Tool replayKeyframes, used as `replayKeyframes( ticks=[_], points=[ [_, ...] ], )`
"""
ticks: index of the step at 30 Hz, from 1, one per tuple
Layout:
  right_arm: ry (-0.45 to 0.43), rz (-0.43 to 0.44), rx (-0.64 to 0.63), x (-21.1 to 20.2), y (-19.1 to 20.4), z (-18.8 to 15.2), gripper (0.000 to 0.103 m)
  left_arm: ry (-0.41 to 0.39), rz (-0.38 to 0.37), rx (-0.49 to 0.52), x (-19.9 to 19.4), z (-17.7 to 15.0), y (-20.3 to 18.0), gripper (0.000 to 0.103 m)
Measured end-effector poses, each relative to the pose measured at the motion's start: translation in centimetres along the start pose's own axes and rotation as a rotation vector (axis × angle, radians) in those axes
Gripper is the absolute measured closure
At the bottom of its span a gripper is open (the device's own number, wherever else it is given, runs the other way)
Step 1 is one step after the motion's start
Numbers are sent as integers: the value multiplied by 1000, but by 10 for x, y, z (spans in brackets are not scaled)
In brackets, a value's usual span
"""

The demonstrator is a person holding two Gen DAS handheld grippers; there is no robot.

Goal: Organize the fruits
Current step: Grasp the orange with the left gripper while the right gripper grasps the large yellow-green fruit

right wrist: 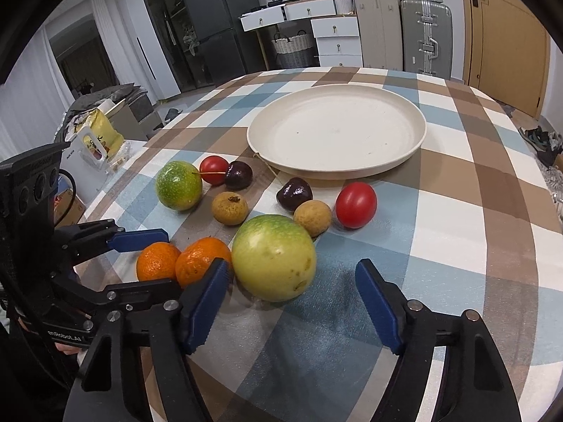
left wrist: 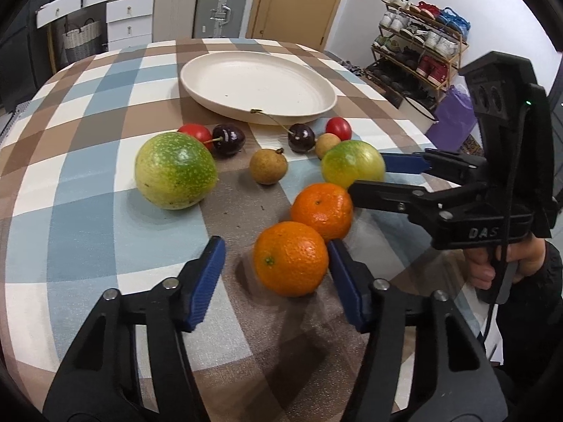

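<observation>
We work on a round table point(right wrist: 457, 183) under a soft checked cloth, and the wide, shallow cream plate point(right wrist: 337, 133) toward its far edge holds no fruit yet. All the fruit lies on the cloth between the plate and the near edge.

Our right gripper point(right wrist: 292, 302) stands half-wide around the big green-yellow fruit point(right wrist: 273, 257); the left pad sits just beside its skin and the right pad is clearly apart. That skin looks smooth, waxy and speckled, so we judge it best to centre it between the pads and close gently. Our left gripper point(left wrist: 276, 274) is narrower, with the near orange point(left wrist: 291, 258) between its pads: the right pad is at its peel and the left pad is apart. The dimpled peel should give grip, but the second orange point(left wrist: 322, 210) touches it, so we would lift straight up.

A second green fruit point(left wrist: 175, 170) sits toward the left edge. Smaller still are two rough tan balls point(left wrist: 268, 166), two glossy red tomatoes point(right wrist: 356, 204) and two dark, shiny, stemmed cherries point(left wrist: 301, 137), all likely to roll.
</observation>
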State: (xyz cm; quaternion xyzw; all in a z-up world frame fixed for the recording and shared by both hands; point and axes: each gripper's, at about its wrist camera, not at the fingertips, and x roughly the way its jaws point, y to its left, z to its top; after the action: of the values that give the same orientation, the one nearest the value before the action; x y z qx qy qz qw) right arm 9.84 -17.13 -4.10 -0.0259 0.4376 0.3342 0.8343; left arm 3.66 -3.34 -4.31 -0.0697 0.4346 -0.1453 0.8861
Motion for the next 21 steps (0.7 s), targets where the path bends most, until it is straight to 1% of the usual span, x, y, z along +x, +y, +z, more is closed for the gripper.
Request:
replayKeyframes(
  ticks=[2,4,5,7,8,13,17,21],
  points=[
    [1,6,2,1,0,0,34,3,-11,4,0,0,-2,52],
    [6,7,-1,3,1,0,41,1,-13,3,1,0,-2,54],
    [9,11,-2,4,1,-1,42,2,-16,3,1,0,-3,59],
    [6,10,-10,4,4,-1,50,4,-30,-1,1,0,-2,65],
    [3,10,-10,4,5,-1,51,5,-38,-4,1,0,-2,66],
    [-5,6,-10,2,5,-2,53,0,-38,-3,1,-1,-2,67],
    [-14,8,-1,-1,4,-3,53,-20,-40,-12,-3,0,0,67],
    [-42,12,0,-9,3,-2,53,-41,-39,-24,-9,4,1,67]
  ],
)
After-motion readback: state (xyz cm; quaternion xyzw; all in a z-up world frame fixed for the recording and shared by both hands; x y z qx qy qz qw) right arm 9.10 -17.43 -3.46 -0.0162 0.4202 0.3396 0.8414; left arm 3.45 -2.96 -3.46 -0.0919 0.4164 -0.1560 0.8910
